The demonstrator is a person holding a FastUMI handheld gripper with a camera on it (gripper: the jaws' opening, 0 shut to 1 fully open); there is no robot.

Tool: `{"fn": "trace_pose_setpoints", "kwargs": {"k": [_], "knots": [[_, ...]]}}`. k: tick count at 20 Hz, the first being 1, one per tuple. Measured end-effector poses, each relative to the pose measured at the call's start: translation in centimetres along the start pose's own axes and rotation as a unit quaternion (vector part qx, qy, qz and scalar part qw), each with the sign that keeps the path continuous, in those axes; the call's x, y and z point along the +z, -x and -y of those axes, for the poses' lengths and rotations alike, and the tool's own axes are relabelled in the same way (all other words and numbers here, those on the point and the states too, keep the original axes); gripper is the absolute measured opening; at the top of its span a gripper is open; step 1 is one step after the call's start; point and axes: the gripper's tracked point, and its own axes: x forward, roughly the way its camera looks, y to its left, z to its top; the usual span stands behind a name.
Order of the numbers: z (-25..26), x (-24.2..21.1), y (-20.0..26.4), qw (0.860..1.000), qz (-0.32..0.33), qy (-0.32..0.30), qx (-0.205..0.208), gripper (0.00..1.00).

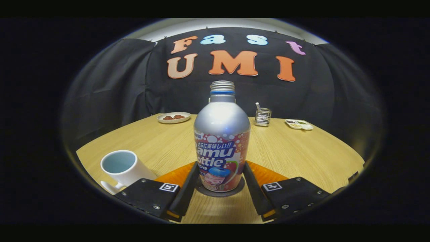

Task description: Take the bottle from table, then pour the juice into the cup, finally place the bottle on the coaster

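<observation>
Silver aluminium bottle (221, 141) with a colourful printed label and an uncapped threaded neck stands upright on a dark round coaster (220, 192) on the pale wooden table (295, 151), between the gripper (220, 174) fingers. Both black fingers (191, 178) sit right against its lower sides, though whether they press on it is unclear. A white ceramic mug (122, 168) stands just left of the fingers; a small plate (173, 117), a wire holder (262, 116) and a shallow tray (299, 124) lie well beyond.

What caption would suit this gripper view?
Open fingers flank a capless silver aluminium bottle on a dark round coaster, white mug alongside.
</observation>
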Motion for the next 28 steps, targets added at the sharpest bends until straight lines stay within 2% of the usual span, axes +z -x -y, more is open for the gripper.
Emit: {"fn": "trace_pose_setpoints", "kwargs": {"k": [15,21,28], "knots": [[0.3,-1.7,0.0,1.000,-0.020,0.008,-0.009,0.81],[0.5,-1.0,1.1,1.000,-0.008,0.008,-0.009,0.97],[0.8,0.9,3.9,1.000,0.014,0.018,-0.009,0.98]]}}
